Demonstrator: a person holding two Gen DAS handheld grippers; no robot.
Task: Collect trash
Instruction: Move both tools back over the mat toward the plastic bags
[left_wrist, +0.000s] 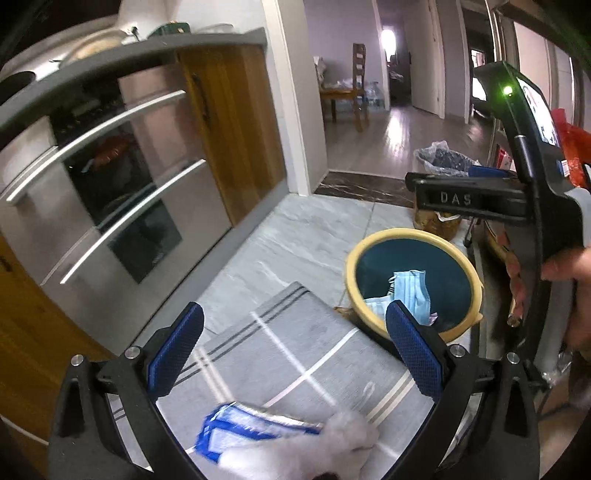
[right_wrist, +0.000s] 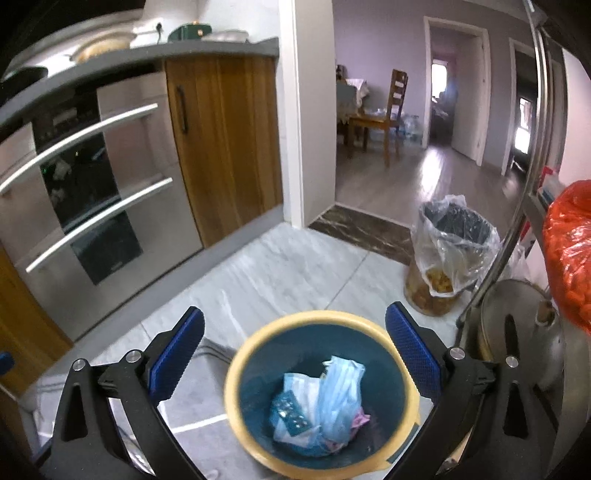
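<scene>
Kitchen floor, grey tiles, striped grey mat (left_wrist: 295, 354) beside oven (left_wrist: 110, 184). Yellow-rimmed bin (right_wrist: 236, 373) holds masks and wrappers (right_wrist: 317, 402). Right gripper (right_wrist: 295, 354) hangs over the bin, jaws wide, nothing between. Left gripper (left_wrist: 295, 354) wide too, empty. Remaining trash: blue-white wrapper with white wad (left_wrist: 280, 439), blurred, probably tissue, on the mat near edge, just below the left jaws, long axis left-right. Bin lies far right of it. Left hand nearer.

Blurred white-and-blue wrapper (left_wrist: 258, 435) on the mat (left_wrist: 295, 350) is unreadable, cut off below.
</scene>
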